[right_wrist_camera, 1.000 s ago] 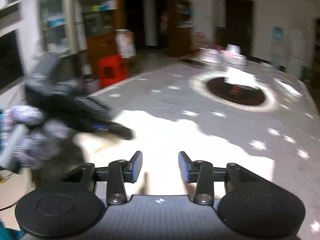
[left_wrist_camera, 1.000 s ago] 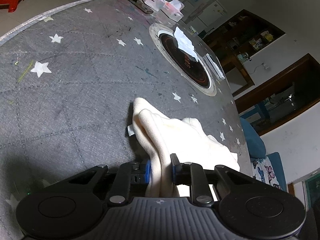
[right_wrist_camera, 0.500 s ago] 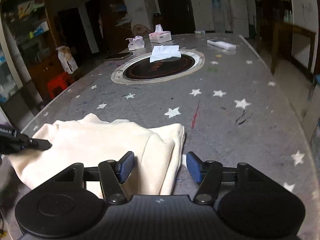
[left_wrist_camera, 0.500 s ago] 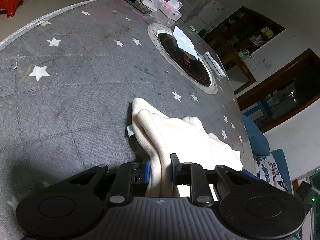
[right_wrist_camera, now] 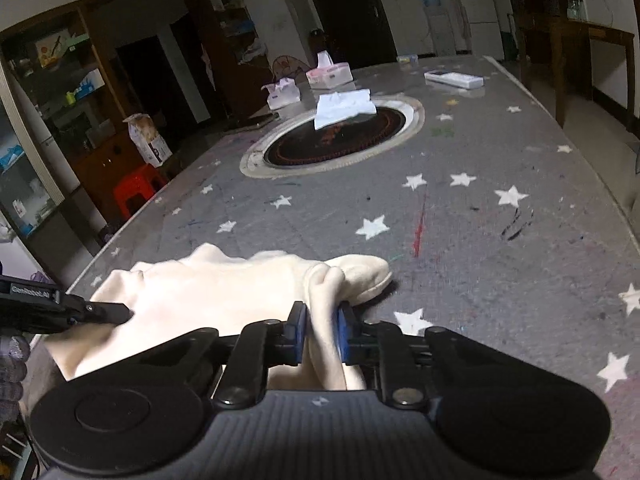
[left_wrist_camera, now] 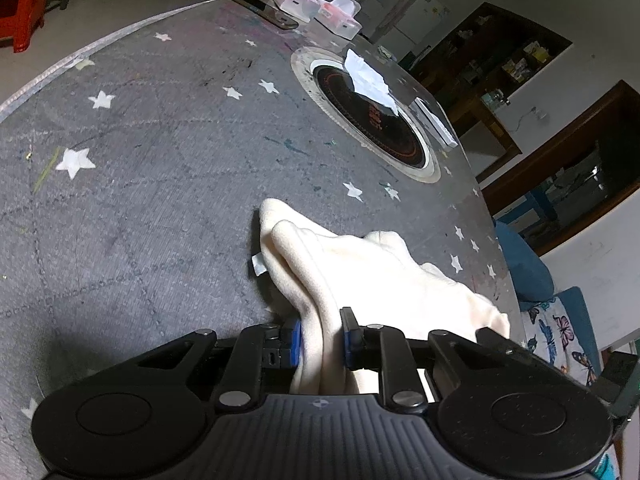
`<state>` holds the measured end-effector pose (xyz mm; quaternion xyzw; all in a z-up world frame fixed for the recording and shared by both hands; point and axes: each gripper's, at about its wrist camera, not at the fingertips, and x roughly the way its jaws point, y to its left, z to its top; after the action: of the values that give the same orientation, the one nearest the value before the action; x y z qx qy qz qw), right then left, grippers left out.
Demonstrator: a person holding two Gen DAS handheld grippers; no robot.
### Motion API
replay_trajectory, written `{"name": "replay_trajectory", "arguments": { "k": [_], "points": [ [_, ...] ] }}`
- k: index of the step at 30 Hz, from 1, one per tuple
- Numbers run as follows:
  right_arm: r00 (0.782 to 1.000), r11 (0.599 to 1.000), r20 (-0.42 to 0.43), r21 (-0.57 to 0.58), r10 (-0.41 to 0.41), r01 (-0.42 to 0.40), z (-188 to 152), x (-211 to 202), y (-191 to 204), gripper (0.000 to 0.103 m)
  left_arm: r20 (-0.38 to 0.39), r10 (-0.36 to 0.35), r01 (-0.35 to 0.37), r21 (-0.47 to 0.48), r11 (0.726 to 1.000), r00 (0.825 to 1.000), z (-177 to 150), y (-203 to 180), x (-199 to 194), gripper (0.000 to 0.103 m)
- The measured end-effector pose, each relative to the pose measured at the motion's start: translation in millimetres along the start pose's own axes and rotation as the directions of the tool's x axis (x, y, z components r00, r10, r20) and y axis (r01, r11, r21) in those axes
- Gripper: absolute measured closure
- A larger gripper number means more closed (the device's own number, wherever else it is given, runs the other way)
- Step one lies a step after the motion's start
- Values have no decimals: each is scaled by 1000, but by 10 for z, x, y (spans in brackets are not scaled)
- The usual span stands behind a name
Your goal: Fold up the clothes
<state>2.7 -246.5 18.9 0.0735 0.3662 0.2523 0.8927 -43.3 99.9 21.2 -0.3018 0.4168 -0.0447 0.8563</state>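
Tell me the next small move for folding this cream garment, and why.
Probably lift both ends together. The left hand-held gripper pinches one bunched edge of the garment, and the right hand-held gripper is closing on the other edge, cloth between its pads. The rest lies on the table.

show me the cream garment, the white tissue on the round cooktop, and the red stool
cream garment (right_wrist_camera: 208, 292), right wrist view, on its flat middle panel
white tissue (right_wrist_camera: 344, 107), right wrist view, on the middle of the sheet
red stool (right_wrist_camera: 138, 188), right wrist view, on its seat top
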Motion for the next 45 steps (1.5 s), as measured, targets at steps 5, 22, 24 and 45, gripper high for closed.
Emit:
{"name": "replay_trajectory", "arguments": {
  "k": [5,22,24,45],
  "points": [
    [999,1000,45,-20,-4,5,48,-177,66,90,17,-13,12,32,999,1000,24,-116,-51,87],
    [980,991,171,-62,-104,116,210,-823,-89,91,18,-98,94,178,980,995,57,-926,27,88],
    [976,989,181,-60,-119,132,220,-896,-138,91,16,-101,96,198,975,995,67,-1029,62,88],
    [944,969,245,-53,-222,242,475,-1199,-463,91,-12,-129,126,315,941,992,175,-1769,420,88]
  ]
}}
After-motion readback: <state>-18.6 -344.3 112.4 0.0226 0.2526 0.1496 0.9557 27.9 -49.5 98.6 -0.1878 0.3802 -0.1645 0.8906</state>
